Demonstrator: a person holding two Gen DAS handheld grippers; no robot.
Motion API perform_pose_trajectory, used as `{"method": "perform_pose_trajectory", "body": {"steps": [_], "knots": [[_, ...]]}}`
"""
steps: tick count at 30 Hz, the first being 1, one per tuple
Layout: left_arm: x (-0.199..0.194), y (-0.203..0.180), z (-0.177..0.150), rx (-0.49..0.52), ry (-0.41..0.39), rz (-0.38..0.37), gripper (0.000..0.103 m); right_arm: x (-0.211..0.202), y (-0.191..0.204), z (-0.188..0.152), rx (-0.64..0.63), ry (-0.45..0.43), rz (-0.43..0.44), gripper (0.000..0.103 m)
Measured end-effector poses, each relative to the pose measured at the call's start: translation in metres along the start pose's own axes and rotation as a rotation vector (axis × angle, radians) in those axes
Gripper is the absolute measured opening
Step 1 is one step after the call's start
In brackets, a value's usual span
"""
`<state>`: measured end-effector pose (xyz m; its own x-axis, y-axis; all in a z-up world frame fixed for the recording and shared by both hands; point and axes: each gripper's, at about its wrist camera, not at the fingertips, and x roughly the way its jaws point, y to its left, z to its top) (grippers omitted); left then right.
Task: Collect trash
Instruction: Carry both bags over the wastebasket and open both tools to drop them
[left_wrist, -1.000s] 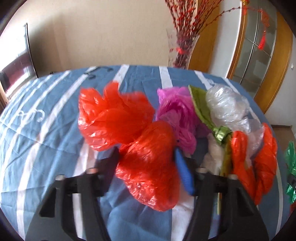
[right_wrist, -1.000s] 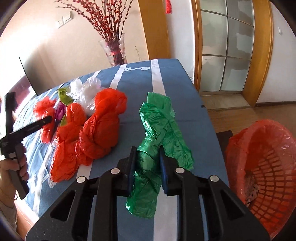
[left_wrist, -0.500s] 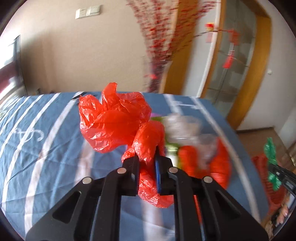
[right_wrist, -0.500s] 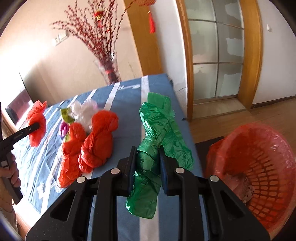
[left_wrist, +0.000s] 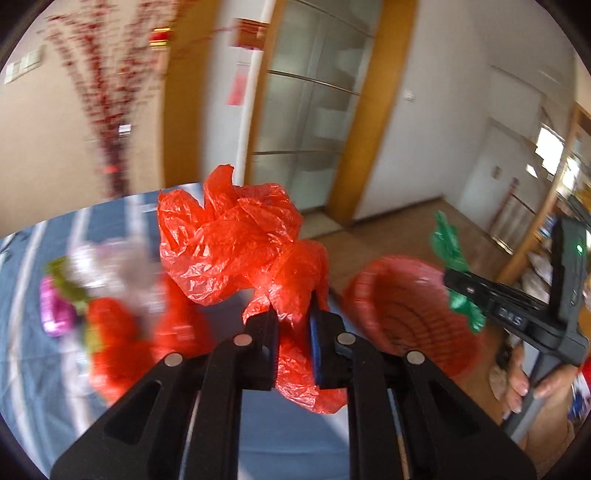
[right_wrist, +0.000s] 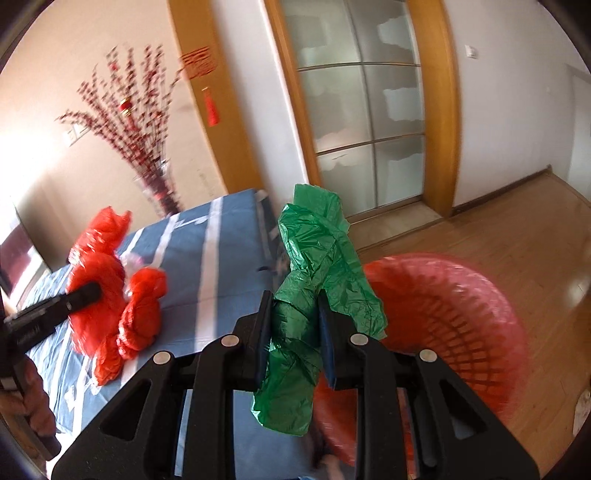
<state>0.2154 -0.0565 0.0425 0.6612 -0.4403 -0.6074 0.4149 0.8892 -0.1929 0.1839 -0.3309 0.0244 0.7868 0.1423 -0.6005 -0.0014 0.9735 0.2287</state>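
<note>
My left gripper (left_wrist: 293, 321) is shut on a crumpled red plastic bag (left_wrist: 236, 251), lifted above the blue striped tablecloth (left_wrist: 33, 354). The right gripper (right_wrist: 295, 314) is shut on a twisted green plastic bag (right_wrist: 317, 258), held over the table's right edge beside the red mesh basket (right_wrist: 461, 321). In the left wrist view the basket (left_wrist: 410, 314) stands on the floor past the table, with the right gripper and its green bag (left_wrist: 448, 247) above its far rim. More bags lie on the cloth: red ones (right_wrist: 140, 314), a pink one (left_wrist: 55, 314) and a clear one (left_wrist: 110, 266).
A glass vase of red-berried branches (right_wrist: 147, 155) stands at the table's far end. Sliding glass doors in a wooden frame (right_wrist: 362, 122) are behind. Wooden floor (right_wrist: 517, 229) surrounds the basket. A person's hand (left_wrist: 521, 380) holds the right gripper's handle.
My left gripper closed on the red bag, lifted it and swung right toward the basket. The right gripper carried the green bag off the table toward the basket.
</note>
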Motion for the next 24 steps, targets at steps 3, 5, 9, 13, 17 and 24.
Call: {"method": "perform_pose_trajectory", "body": {"steps": [3,5,9,13,17,24], "knots": [[0.017,-0.030,0.001,0.025,0.017,-0.064,0.014,-0.006,-0.022,0.000,0.030,-0.004,-0.034,0.024],[0.030,-0.050,0.002,0.038,0.034,-0.107,0.014,-0.010,-0.034,-0.001,0.046,-0.006,-0.047,0.024],[0.052,-0.085,0.000,0.068,0.060,-0.163,0.014,-0.014,-0.056,-0.003,0.086,-0.007,-0.067,0.024],[0.071,-0.104,0.002,0.079,0.080,-0.198,0.014,-0.014,-0.073,-0.003,0.113,-0.010,-0.080,0.024],[0.088,-0.121,0.001,0.091,0.105,-0.220,0.014,-0.016,-0.085,-0.003,0.129,-0.015,-0.089,0.024],[0.106,-0.140,-0.003,0.118,0.129,-0.246,0.015,-0.015,-0.096,-0.003,0.138,-0.015,-0.096,0.024]]}}
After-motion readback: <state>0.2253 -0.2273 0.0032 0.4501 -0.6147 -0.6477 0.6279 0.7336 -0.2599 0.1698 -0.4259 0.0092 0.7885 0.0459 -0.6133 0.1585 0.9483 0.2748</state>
